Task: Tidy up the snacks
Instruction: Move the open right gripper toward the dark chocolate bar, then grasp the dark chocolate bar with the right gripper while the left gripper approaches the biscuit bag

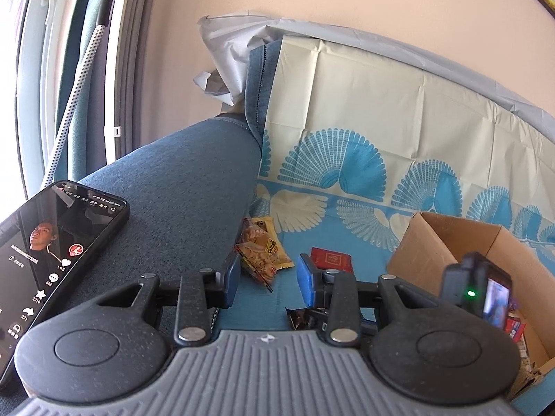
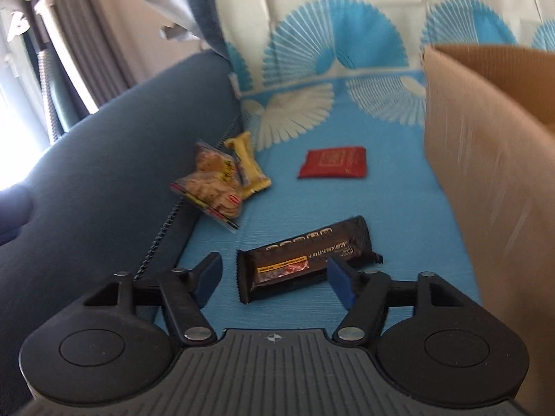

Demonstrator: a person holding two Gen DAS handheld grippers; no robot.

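My right gripper (image 2: 274, 280) stands open low over the blue sheet. A black snack bar (image 2: 305, 260) lies flat between and just ahead of its fingertips, with no pad pressing on it. Further off lie a red packet (image 2: 333, 163) and two overlapping yellow-brown packets (image 2: 215, 187) against the sofa arm. My left gripper (image 1: 269, 280) is open with nothing between its fingers. It points at the same yellow-brown packets (image 1: 262, 249) and red packet (image 1: 331, 260). An end of the black bar (image 1: 298, 317) shows under its right finger.
An open cardboard box (image 1: 451, 239) with some snacks inside stands at the right, its wall (image 2: 485, 173) close beside my right gripper. A lit phone (image 1: 45, 260) rests on the blue sofa arm (image 1: 173, 190). A black camera unit (image 1: 478, 287) with a green light hangs over the box.
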